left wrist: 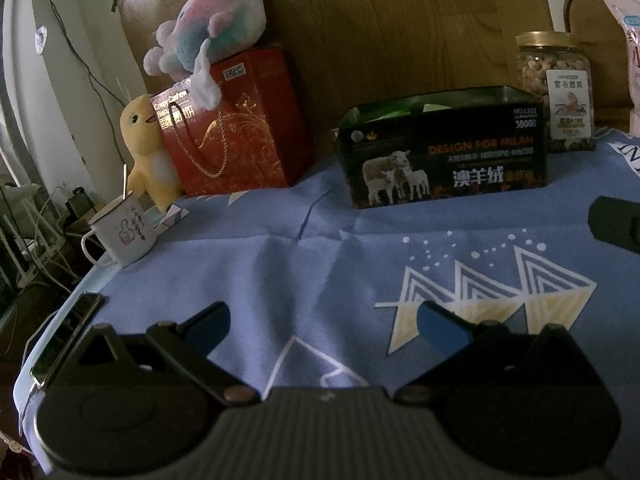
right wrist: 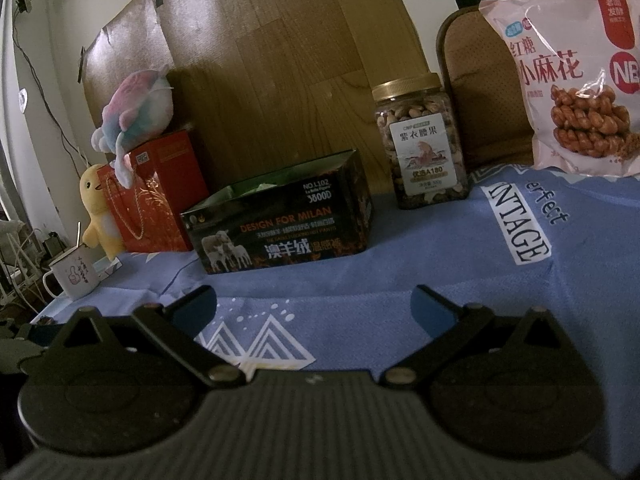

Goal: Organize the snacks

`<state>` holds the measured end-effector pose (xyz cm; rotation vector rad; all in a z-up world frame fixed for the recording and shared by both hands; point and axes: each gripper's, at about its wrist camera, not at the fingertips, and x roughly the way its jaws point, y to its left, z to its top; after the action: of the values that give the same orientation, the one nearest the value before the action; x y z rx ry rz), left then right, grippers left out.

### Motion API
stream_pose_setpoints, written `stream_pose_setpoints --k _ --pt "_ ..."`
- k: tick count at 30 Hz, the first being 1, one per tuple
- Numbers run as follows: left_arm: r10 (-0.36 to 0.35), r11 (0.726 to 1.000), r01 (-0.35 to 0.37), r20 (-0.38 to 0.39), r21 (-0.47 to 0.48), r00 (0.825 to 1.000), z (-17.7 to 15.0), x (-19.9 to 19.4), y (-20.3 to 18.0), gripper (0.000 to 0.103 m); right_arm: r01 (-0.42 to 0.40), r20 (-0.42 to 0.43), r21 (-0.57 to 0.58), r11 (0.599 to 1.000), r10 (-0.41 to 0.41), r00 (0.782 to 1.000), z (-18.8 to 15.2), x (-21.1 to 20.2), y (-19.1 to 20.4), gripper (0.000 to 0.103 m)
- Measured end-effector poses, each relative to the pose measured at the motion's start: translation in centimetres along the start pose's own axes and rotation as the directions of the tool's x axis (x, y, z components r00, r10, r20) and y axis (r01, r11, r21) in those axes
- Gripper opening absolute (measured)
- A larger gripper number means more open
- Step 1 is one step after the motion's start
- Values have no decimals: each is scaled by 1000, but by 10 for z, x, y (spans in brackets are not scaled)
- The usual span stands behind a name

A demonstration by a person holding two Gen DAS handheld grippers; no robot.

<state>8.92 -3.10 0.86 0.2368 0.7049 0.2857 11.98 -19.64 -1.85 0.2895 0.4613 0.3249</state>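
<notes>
Blue printed cloth covers the bench (right wrist: pixel 400 248), creased in places, with a wood-grain panel standing along its far edge. Left claw (left wrist: pixel 322 326): wide open, nothing held, low over the near edge. Right claw (right wrist: pixel 314 306): likewise wide open and empty.

Task items sit along the far edge. An open-topped dark box (right wrist: pixel 280 228) stands at the middle; thin card by appearance, likely light and easily dented. Just beside it to the right stands a clear jar of nuts (right wrist: pixel 420 148) with a gold screw lid: rigid, squarish, probably heavy and smooth, best gripped across the flat body below the lid. At the far right corner a pink snack bag (right wrist: pixel 568 72) leans upright: soft, crinkly film, contents brittle; take it by the top seam, lightly.

Unrelated: a red gift bag (left wrist: pixel 236 124), plush toys and an enamel mug (left wrist: pixel 124 232) at the left.
</notes>
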Motion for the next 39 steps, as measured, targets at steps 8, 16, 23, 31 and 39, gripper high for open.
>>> stream_pose_setpoints --k 8,16,23,31,39 --pt "1 1000 -1 0 0 1000 0 0 0 103 0 0 0 1000 0 1000 0 0 0 103" --pt "2 1000 -2 -3 0 1000 0 1 0 103 0 0 0 1000 0 1000 0 0 1 103" --pt "5 1000 -5 -3 -1 1000 0 1 1 103 1 0 1 1000 -1 1000 0 0 1 103" --pt "7 1000 -7 -2 -3 1000 0 1 1 103 1 0 1 1000 -1 1000 -1 -1 2 103" --pt "8 1000 -8 -1 -4 1000 1 2 2 103 2 1 1 1000 -2 1000 -1 -1 2 103"
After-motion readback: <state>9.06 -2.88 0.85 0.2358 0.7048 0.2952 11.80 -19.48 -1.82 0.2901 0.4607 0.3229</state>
